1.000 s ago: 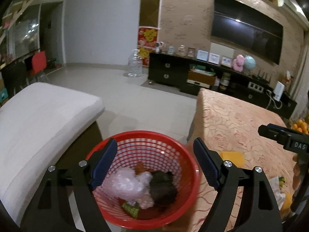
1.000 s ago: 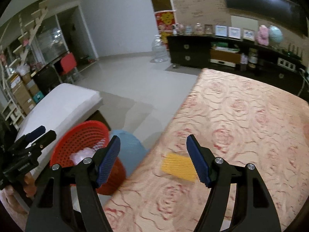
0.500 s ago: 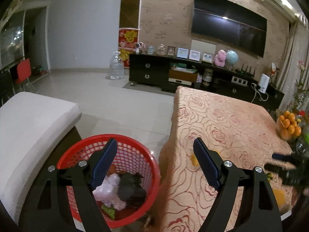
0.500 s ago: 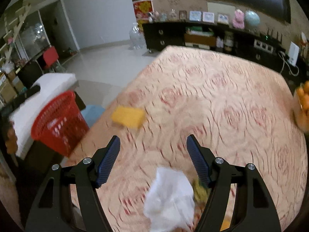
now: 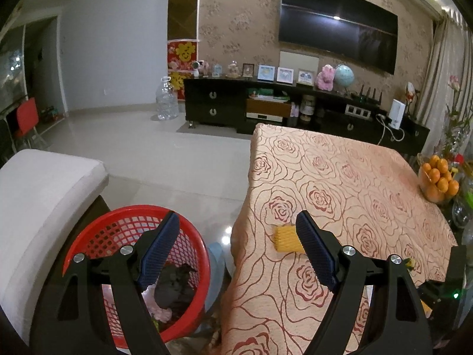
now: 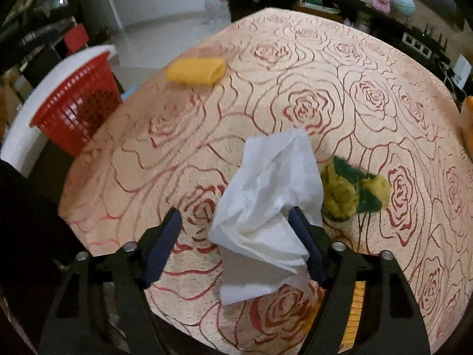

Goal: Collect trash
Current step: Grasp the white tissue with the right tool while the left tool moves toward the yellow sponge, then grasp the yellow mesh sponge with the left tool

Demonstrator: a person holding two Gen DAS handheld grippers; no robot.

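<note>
So the right gripper (image 6: 235, 226) is tilted down over the table (image 6: 369, 68) with a crumpled white tissue (image 6: 266, 207) sitting between its two fingers. The jaws are closing in on it; the right-hand pad looks like it's touching the paper already, but there's a clear gap on the left side, so not clamped on it.

Just to the right of the tissue, almost touching it, is a scrunched yellow-and-green wrapper (image 6: 351, 192). Further back, near the table's left edge, lies a yellow foam sleeve (image 6: 195, 71) (the netted kind fruit comes in, by the look of it).

The left gripper (image 5: 238, 230) hangs with its jaws wide apart and nothing between them, over the gap between the table and a red basket (image 5: 97, 230). The basket stands on the floor just beside the table and has some trash in it: something dark and something pale pinkish. A bowl of oranges (image 5: 437, 177) sits at the far right table edge.
</note>
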